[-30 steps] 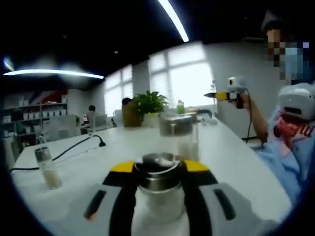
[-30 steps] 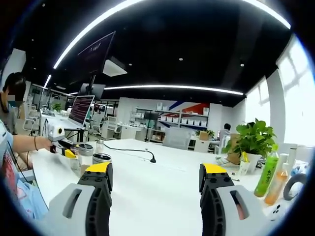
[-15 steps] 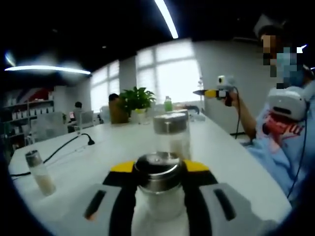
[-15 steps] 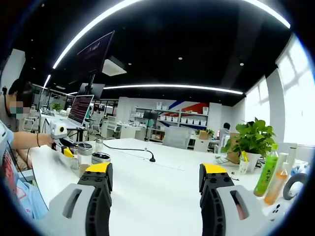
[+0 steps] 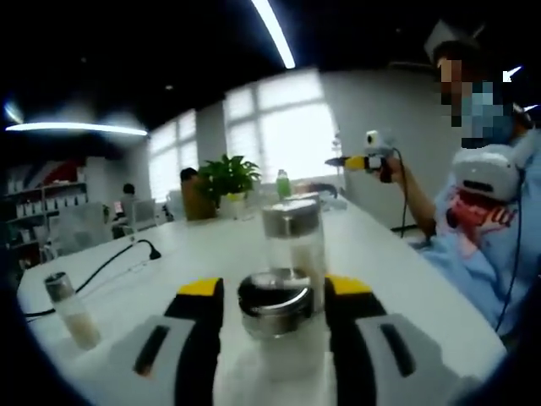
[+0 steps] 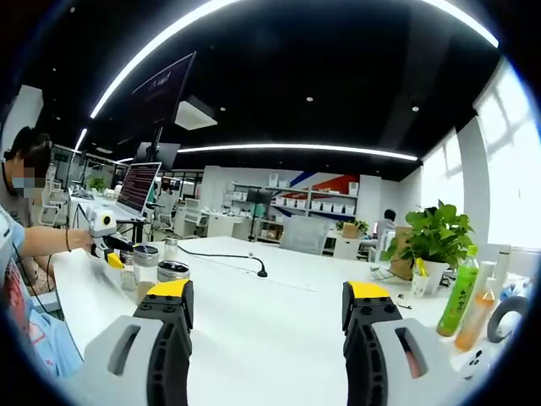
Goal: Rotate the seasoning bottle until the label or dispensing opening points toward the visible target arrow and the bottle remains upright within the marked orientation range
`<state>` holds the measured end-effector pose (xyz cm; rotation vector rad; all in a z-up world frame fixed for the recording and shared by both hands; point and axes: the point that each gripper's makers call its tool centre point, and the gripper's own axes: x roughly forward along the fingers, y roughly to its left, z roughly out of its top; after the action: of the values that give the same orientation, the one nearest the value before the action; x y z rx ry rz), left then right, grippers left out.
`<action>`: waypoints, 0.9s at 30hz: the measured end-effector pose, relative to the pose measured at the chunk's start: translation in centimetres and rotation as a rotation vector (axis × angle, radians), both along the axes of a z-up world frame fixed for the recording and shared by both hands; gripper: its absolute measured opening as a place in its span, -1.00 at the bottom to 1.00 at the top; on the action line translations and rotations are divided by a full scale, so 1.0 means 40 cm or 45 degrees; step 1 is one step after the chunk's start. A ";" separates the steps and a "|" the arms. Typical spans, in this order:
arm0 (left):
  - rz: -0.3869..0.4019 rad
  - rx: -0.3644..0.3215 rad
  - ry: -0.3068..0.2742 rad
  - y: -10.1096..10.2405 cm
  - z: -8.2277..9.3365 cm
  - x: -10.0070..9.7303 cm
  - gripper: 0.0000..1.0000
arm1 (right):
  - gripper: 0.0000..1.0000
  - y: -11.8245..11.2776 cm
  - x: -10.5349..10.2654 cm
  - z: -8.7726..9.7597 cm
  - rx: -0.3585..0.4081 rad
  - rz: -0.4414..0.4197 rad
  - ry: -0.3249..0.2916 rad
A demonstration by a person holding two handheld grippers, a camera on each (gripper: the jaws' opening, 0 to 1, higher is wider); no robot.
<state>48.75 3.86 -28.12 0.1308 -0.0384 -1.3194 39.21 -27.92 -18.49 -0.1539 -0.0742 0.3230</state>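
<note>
The seasoning bottle (image 5: pixel 275 317) stands upright on the white tabletop (image 5: pixel 397 279), its steel cap between the yellow tips of my left tongs (image 5: pixel 275 315). The jaws sit just beside the cap with a thin gap on each side, so I judge them open around it, not gripping; I believe this lets the bottle rest by its own weight. A taller glass jar (image 5: pixel 292 241) stands directly behind it, and a small shaker (image 5: pixel 69 309) stands well apart near a black cable (image 5: pixel 110 266). My right tongs (image 6: pixel 267 326) are open and empty, held away over the bare tabletop. I cannot see any target arrow or the label.
</note>
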 end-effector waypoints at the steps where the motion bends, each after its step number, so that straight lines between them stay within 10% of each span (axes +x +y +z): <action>1: 0.016 -0.007 0.004 0.004 0.006 0.002 0.25 | 0.47 0.000 0.000 0.000 0.000 0.000 0.001; 9: 0.284 0.082 0.029 0.018 0.005 -0.009 0.26 | 0.47 -0.005 -0.003 0.002 -0.008 -0.016 -0.005; 27: 0.786 -0.078 0.090 0.059 0.042 -0.024 0.17 | 0.47 -0.014 -0.004 0.006 -0.026 -0.037 -0.018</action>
<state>47.81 6.20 -26.44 0.0371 0.0217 -0.7047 39.06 -28.49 -18.26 -0.1773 -0.0825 0.2940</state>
